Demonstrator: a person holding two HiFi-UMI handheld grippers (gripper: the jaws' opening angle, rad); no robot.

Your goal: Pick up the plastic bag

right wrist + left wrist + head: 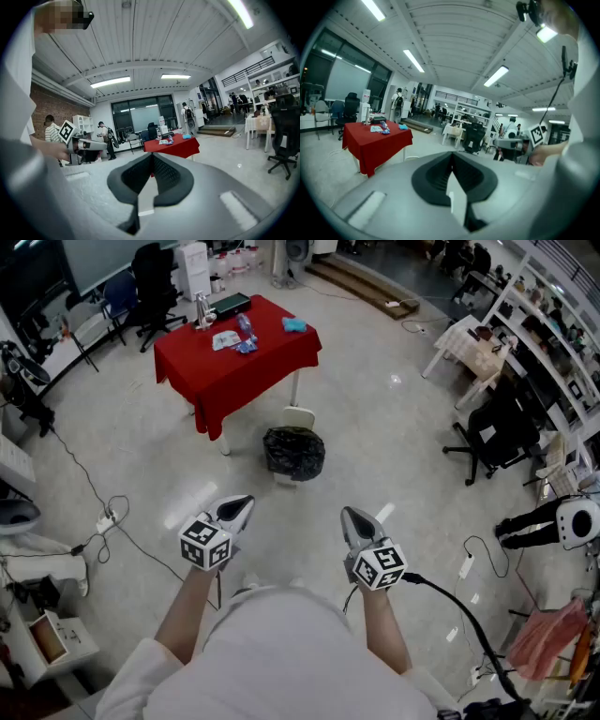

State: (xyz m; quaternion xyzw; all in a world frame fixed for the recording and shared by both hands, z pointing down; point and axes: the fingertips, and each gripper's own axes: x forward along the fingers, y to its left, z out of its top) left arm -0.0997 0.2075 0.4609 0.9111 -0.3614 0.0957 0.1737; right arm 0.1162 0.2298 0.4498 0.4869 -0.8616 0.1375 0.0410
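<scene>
Position: black crumpled plastic bag (293, 453) on floor (375, 418), dead ahead, well apart; left gripper (242, 504), right gripper (352, 517) clenched, empty, about equally near.

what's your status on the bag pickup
Left gripper and right gripper both shut, empty. Black plastic bag ahead, low beside the red table, untouched. Nothing between grippers and bag.

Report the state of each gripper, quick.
Left gripper: closed, holding nothing.
Right gripper: closed, holding nothing.
</scene>
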